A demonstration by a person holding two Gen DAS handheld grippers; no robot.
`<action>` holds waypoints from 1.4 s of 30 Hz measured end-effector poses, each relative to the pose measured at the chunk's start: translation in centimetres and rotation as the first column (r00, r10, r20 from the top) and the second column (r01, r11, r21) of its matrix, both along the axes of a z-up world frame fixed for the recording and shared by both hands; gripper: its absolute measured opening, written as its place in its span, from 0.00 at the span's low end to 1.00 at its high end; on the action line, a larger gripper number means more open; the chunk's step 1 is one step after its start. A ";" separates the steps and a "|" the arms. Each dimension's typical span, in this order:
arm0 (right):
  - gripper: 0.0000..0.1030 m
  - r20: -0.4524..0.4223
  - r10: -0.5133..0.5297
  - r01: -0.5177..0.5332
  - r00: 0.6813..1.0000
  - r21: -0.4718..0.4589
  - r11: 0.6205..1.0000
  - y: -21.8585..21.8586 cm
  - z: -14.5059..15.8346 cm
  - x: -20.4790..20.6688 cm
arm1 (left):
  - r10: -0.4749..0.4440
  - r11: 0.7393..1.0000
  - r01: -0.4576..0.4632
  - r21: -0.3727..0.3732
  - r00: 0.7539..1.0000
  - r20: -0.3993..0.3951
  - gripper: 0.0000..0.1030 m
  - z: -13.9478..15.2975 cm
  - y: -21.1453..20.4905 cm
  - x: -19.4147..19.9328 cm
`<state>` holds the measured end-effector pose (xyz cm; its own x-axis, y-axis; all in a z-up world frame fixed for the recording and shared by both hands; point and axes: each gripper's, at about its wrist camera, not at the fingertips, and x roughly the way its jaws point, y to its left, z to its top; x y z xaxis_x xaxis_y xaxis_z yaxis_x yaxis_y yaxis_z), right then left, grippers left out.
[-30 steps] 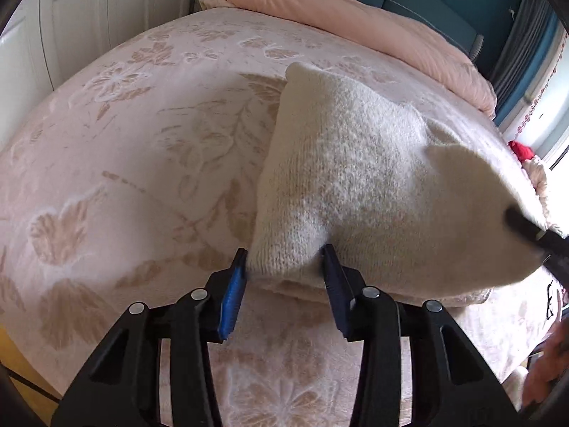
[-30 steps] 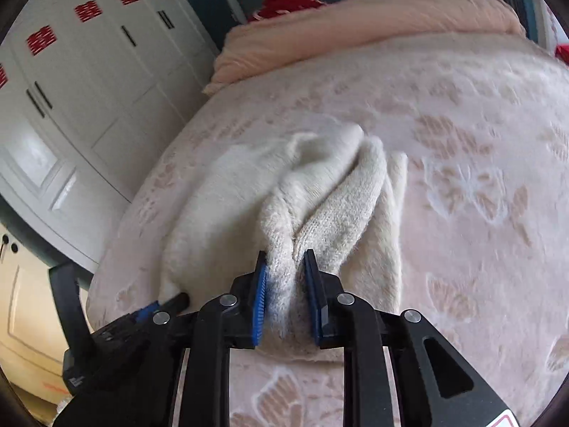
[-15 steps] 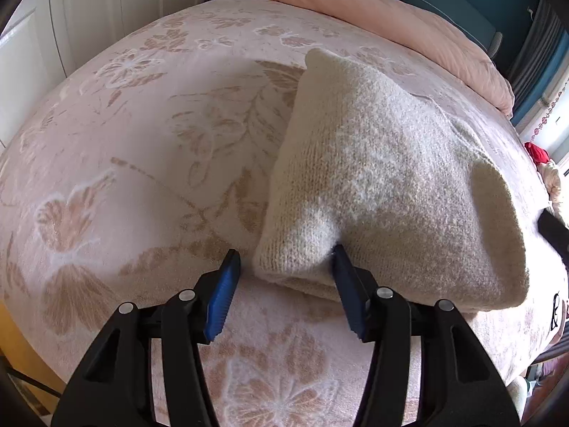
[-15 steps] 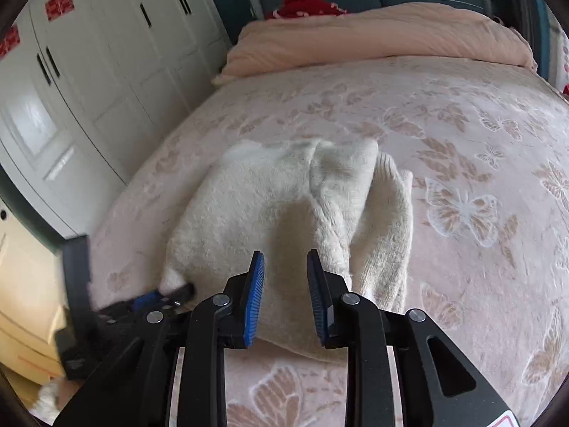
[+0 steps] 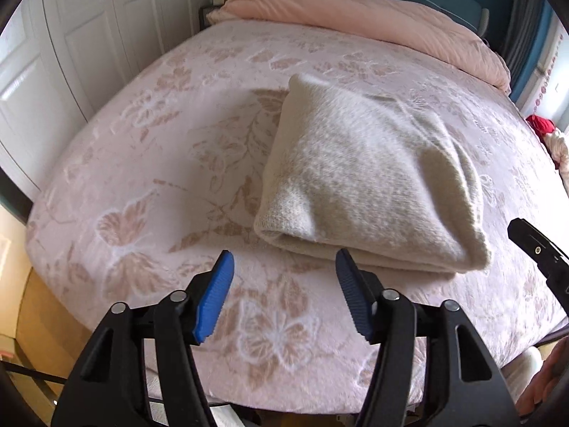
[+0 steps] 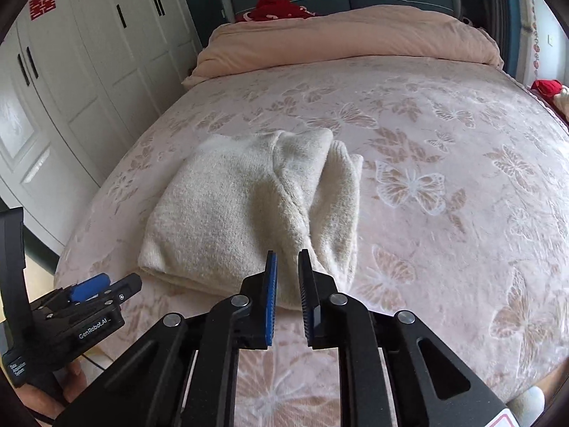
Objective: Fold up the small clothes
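The folded cream knitted sweater lies on the pink butterfly-patterned bed (free of both tools). The left gripper fingers are spreading, empty, just short of its near edge. The right gripper fingers are narrowing, gripping nothing, before its near hem.
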<state>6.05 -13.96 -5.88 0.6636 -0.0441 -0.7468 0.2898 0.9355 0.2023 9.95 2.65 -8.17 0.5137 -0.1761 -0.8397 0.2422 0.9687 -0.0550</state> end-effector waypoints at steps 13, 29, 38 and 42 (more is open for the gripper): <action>0.16 0.029 -0.035 0.036 0.999 -0.021 0.999 0.3 1.2 -6.3 | -0.036 0.999 0.030 0.045 0.992 0.119 0.65 4.6 -2.0 -5.9; 0.17 0.054 -0.039 0.040 0.998 -0.022 0.999 1.2 1.3 -10.3 | -0.056 0.996 0.047 0.073 0.991 0.125 0.67 4.5 -3.5 -9.9; 0.22 0.035 -0.050 0.052 0.998 -0.035 0.998 1.6 0.6 -10.2 | -0.049 0.994 0.035 0.100 0.988 0.147 0.67 3.8 -3.3 -10.3; 0.22 0.024 -0.056 0.057 0.998 -0.043 0.997 1.8 0.0 -10.1 | -0.043 0.995 0.028 0.098 0.987 0.153 0.71 3.2 -3.1 -10.1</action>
